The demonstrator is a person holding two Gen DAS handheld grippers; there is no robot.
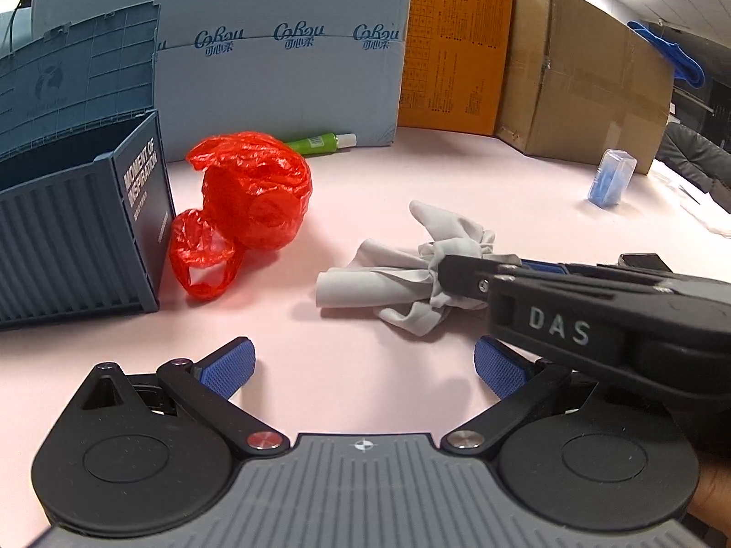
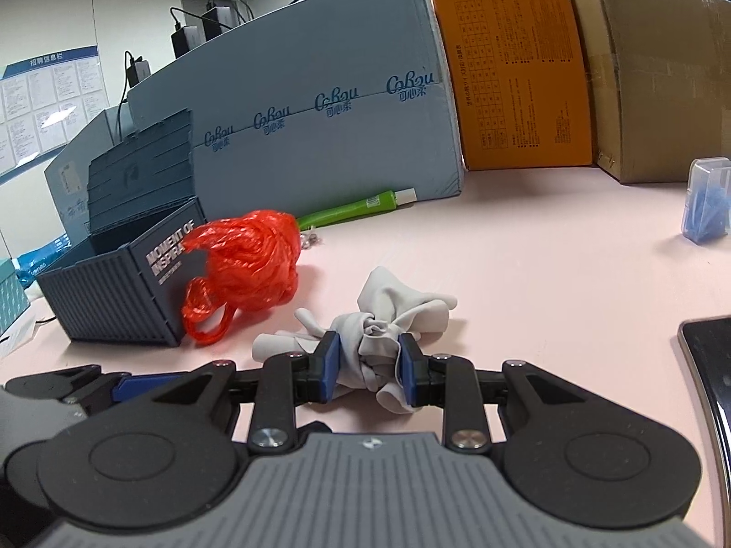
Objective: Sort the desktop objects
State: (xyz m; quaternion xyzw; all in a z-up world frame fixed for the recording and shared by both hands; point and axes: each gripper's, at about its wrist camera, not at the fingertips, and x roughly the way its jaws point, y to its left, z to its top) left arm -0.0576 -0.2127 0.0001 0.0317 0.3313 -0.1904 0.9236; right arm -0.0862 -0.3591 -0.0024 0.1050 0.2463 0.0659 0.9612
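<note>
**Right gripper clamps the grey cloth, left gripper waits open**

Nearest in the left wrist view, the left gripper (image 1: 363, 367) stands with its jaws spread wide and nothing between them, over the pink worktop (image 1: 479, 173). Just beyond, the right gripper (image 2: 370, 365) has its jaws closed on the crumpled grey cloth (image 2: 379, 319), the blue pads (image 2: 331, 360) pressing the bunched fabric from both sides; the loose ends of the cloth trail on the worktop. Left of the cloth lies a red plastic bag (image 1: 253, 196), touching the corner of a dark blue storage box (image 1: 77, 233) with its lid raised. Behind the bag a green tube (image 1: 320, 142) lies at the foot of a pale blue carton (image 1: 283, 68). Further right along the back stand an orange box (image 1: 452, 50) and a brown cardboard box (image 1: 589, 77), with a small clear case of blue items (image 1: 612, 178) near them
</note>
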